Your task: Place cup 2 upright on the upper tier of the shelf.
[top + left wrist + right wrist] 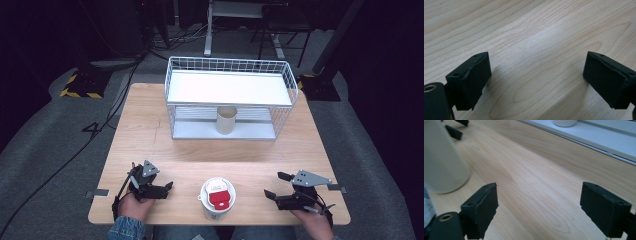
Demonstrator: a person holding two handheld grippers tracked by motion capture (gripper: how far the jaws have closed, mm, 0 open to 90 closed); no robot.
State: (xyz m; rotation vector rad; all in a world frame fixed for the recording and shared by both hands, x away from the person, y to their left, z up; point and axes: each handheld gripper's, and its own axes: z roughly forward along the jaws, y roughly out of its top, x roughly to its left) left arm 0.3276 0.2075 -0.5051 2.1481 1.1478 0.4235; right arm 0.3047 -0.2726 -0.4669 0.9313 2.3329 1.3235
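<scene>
A white paper cup (217,200) with a white lid and a red tab stands at the front middle of the wooden table (150,130). My left gripper (162,189) rests to its left, low over the wood, jaws wide apart with nothing between them (536,60). My right gripper (277,185) hovers to the cup's right, pointing toward it, open and empty (539,186). In the right gripper view the cup (444,162) stands blurred at the left, outside the jaws. A beige cup (226,120) stands on the lower level of a white wire rack (230,65).
The wire rack has a flat white top shelf (227,87) and takes up the back middle of the table. Its base plate (599,137) runs across the top of the right gripper view. Bare wood lies between the rack and the front cup. Dark floor with cables surrounds the table.
</scene>
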